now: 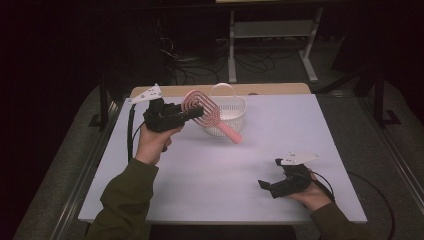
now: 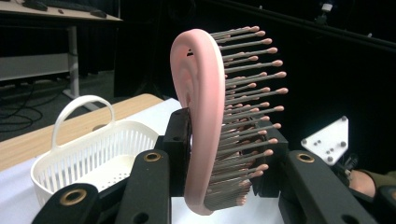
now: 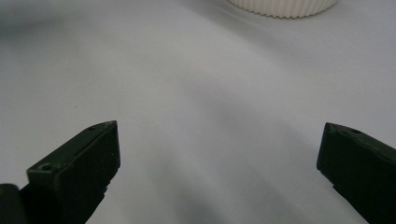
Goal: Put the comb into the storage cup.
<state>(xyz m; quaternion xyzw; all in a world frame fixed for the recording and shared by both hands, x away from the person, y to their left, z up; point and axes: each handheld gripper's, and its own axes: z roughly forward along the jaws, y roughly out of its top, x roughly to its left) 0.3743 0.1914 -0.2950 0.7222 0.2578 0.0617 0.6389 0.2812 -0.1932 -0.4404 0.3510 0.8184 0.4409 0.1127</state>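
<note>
**A:** Pink hairbrush [image 1: 200, 107] is up in the air at upper centre of the high view. The left claw [image 2: 224, 158] is clamped on its head, and the handle slants down in front of the white basket [image 1: 237, 107].

**B:** Yep, and the right claw [image 1: 267, 186] sits low at lower right over the tabletop [image 1: 210, 170], jaws wide apart with nothing between them.

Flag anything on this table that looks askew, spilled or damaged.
Nothing spilled or broken. The pink hairbrush is off the table, clamped by its head in the left gripper, its handle angled down in front of the white basket. The right gripper is open.
</note>
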